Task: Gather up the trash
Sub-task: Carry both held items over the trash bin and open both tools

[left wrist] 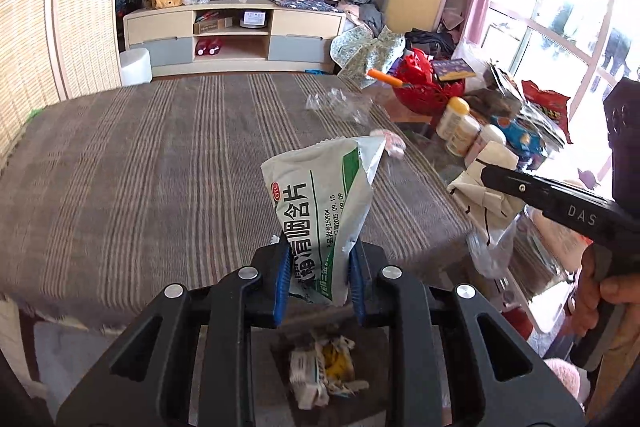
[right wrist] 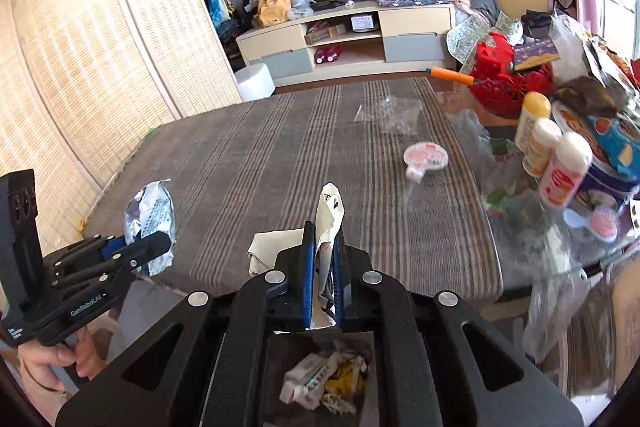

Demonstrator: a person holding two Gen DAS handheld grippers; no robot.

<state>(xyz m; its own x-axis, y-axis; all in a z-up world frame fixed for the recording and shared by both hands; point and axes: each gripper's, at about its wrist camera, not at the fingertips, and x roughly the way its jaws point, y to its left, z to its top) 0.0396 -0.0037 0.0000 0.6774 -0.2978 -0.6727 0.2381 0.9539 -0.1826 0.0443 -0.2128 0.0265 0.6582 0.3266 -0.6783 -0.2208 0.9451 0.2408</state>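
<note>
My left gripper (left wrist: pixel 320 267) is shut on a white and green lozenge sachet (left wrist: pixel 320 203), held above a dark bin with crumpled trash (left wrist: pixel 324 371). It also shows in the right wrist view (right wrist: pixel 138 247) with the sachet (right wrist: pixel 152 223). My right gripper (right wrist: pixel 323 267) is shut on a cream paper wrapper (right wrist: pixel 328 223) above the same bin trash (right wrist: pixel 324 379). In the left wrist view that wrapper (left wrist: pixel 486 187) hangs from the right gripper's fingers (left wrist: pixel 520 185). A pink lid (right wrist: pixel 426 157) and clear plastic film (right wrist: pixel 390 115) lie on the striped tablecloth (right wrist: pixel 280 155).
A glass table at the right holds bottles (right wrist: pixel 566 169), a red basket (right wrist: pixel 512 83), an orange-handled tool (right wrist: pixel 450 75) and packets. A TV cabinet (right wrist: pixel 348 43) stands at the back. A wicker screen (right wrist: pixel 80 67) stands on the left.
</note>
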